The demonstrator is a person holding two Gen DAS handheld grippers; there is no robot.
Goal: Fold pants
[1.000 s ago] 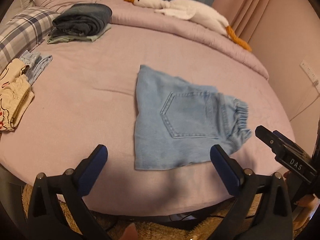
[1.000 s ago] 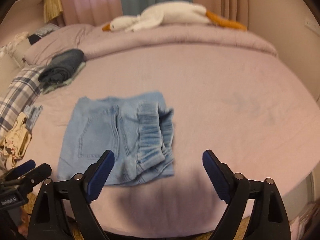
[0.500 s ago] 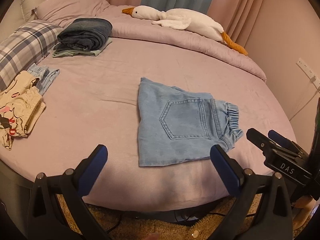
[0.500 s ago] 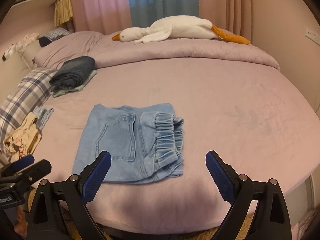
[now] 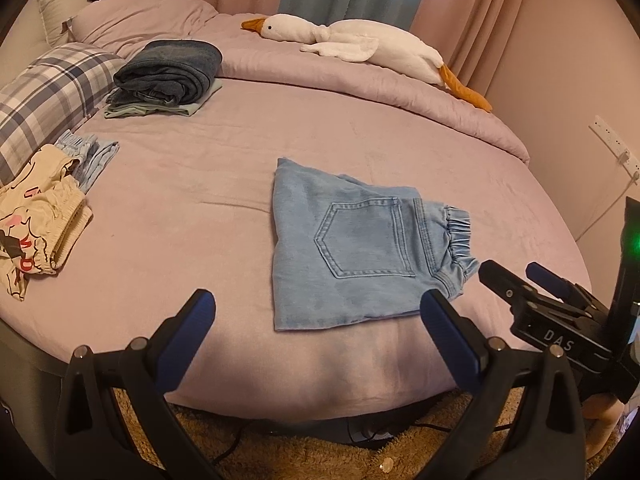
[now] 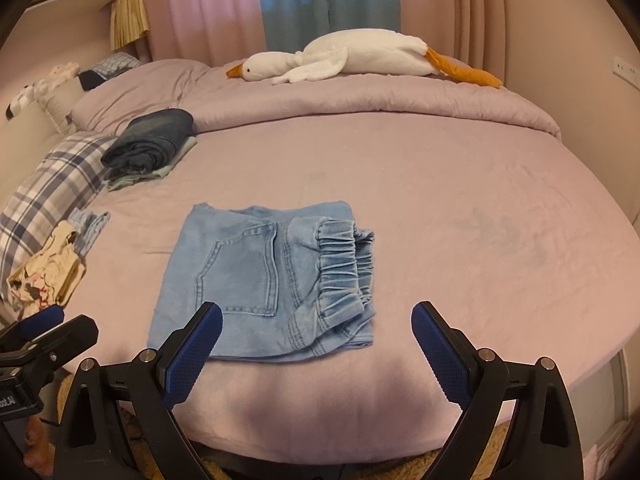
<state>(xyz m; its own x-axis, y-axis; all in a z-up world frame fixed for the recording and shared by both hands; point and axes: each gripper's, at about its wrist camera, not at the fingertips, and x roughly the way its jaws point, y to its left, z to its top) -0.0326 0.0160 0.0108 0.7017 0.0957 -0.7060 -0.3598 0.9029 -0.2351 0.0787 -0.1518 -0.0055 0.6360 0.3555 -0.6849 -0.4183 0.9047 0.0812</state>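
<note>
Left wrist view shows your left hand-held gripper (image 5: pixel 316 334) held off the near edge of the bed (image 5: pixel 180 200), its blue-padded fingers spread wide apart with nothing between them. The folded pants (image 5: pixel 360 248), light blue denim, lie flat on the lilac sheet just beyond the gripper, pocket side up, elastic waistband bunched at their right end; the right finger's tip overlaps the pants' near right corner in this view, though you are not touching the cloth. From the right wrist view, your right hand-held gripper (image 6: pixel 316 336) is likewise spread wide and empty, hovering at the bed's near edge, with the pants (image 6: pixel 260 280) ahead and toward its left finger. At the far left lie a dark folded stack (image 5: pixel 168 76), a plaid pillow (image 5: pixel 48 92) and a cream printed garment (image 5: pixel 36 220); a plush goose (image 5: pixel 352 44) rests along the far duvet.
</note>
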